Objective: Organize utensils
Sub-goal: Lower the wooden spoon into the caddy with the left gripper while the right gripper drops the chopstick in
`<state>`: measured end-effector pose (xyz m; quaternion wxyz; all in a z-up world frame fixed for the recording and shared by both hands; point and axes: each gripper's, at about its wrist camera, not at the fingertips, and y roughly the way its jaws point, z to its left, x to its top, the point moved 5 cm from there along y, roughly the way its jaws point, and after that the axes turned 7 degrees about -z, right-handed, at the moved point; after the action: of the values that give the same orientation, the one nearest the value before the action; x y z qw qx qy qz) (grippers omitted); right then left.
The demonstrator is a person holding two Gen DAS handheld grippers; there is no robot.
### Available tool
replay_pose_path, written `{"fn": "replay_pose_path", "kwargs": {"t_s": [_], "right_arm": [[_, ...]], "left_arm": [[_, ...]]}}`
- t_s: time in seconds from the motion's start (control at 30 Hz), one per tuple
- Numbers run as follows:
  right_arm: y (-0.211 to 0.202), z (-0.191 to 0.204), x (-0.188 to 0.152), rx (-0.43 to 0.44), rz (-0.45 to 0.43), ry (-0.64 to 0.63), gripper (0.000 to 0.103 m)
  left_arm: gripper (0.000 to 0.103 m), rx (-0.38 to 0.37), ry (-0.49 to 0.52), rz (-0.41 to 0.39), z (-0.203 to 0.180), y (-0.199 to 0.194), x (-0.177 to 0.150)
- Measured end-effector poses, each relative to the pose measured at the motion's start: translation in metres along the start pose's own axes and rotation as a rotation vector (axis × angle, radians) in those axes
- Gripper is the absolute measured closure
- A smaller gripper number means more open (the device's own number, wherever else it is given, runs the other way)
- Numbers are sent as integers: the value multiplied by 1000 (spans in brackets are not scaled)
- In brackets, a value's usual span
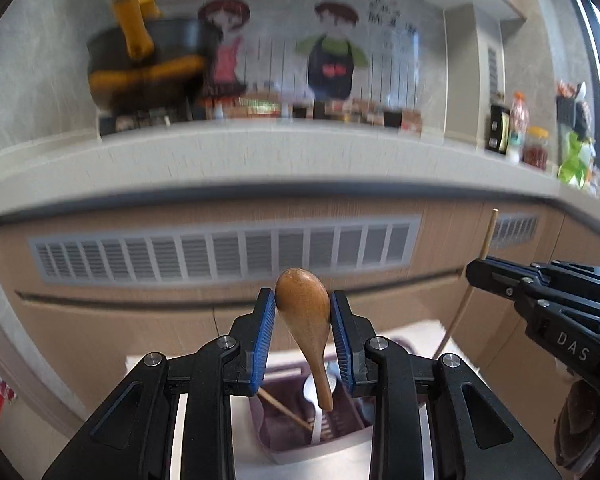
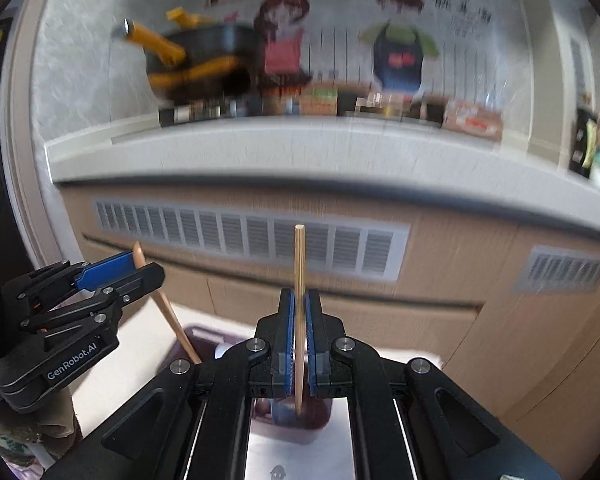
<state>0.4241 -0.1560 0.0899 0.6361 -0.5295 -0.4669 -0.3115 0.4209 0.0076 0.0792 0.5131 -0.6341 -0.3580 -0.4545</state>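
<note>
Transport step: left hand-held gripper (image 1: 302,322) clamped on wooden spoon (image 1: 304,320), right hand-held gripper (image 2: 299,334) clamped on chopstick (image 2: 299,280). Purple utensil tray (image 1: 278,438) at 6 o'clock, blurred, probably the drop target; next, lower both in.

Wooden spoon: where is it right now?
Clamped bowl-up in the left gripper, the wooden spoon hangs above the purple utensil tray, centre of the left wrist view.

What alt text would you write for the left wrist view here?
The left tongs grip a wooden spoon bowl-up above a purple utensil basket that holds a chopstick. At right, the right tongs hold another chopstick upright. A blurred kitchen counter fills the background.
</note>
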Motion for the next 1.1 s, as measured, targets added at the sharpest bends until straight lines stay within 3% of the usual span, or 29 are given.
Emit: {"fn": "replay_pose_path", "kwargs": {"t_s": [0.23,0.63,0.7,0.8,0.93,1.1], "right_arm": [[44,-3,-44,20,110,31,97],[53,2,-59,-5,120,-4,93],[47,6,-58,-17,105,-15,85],[25,2,-52,-44,62,-8,64],[-4,-1,-51,-81,27,-17,43],[-38,2,-67,-118,14,-58,18]], "left_arm": [[73,-14,-33,114,3,41,-52],[73,-31,-75,185,11,55,-88],[72,-29,-76,173,12,50,-85],[72,-26,-89,147,15,34,-76],[59,-12,-108,125,19,5,-73],[54,7,-105,151,19,-26,-90]]}}
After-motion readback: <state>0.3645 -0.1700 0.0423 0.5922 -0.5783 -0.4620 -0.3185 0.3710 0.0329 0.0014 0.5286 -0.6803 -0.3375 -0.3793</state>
